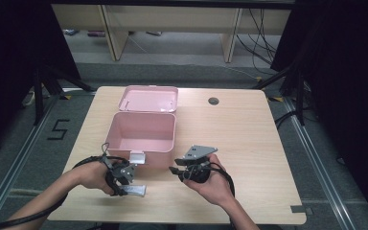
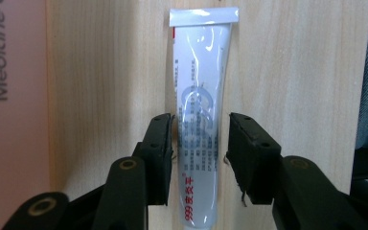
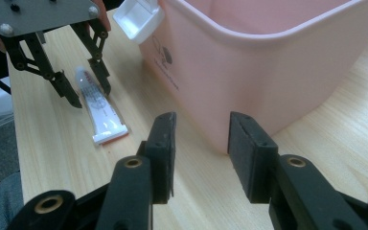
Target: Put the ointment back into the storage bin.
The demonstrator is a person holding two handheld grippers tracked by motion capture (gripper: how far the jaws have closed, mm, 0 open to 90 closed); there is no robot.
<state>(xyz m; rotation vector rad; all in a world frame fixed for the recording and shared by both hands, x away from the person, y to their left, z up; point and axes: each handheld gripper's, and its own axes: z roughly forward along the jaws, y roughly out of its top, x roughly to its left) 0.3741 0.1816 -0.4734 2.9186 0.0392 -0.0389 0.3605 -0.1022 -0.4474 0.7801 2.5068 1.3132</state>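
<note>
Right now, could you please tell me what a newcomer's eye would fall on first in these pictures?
The open pink plastic box stands mid-table on the pale wooden table, its lid laid back behind it. In front of it, near the table's front edge, a white squeeze tube with red lettering lies flat between the jaws of the left tongs. The right tongs hang open beside the box's near corner.

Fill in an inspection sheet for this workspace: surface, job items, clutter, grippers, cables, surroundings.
Surface: light wooden table, round grommet hole.
Job items: ointment tube flat on the table; open pink box, lid laid back, white latch in front.
Clutter: nothing seen.
Grippers: left gripper straddles the tube, jaws not pressing; right gripper open, holds nothing, beside the box.
Cables: one trails from each gripper; more on the floor behind.
Surroundings: black curtains, grey floor, wooden furniture behind.
</note>
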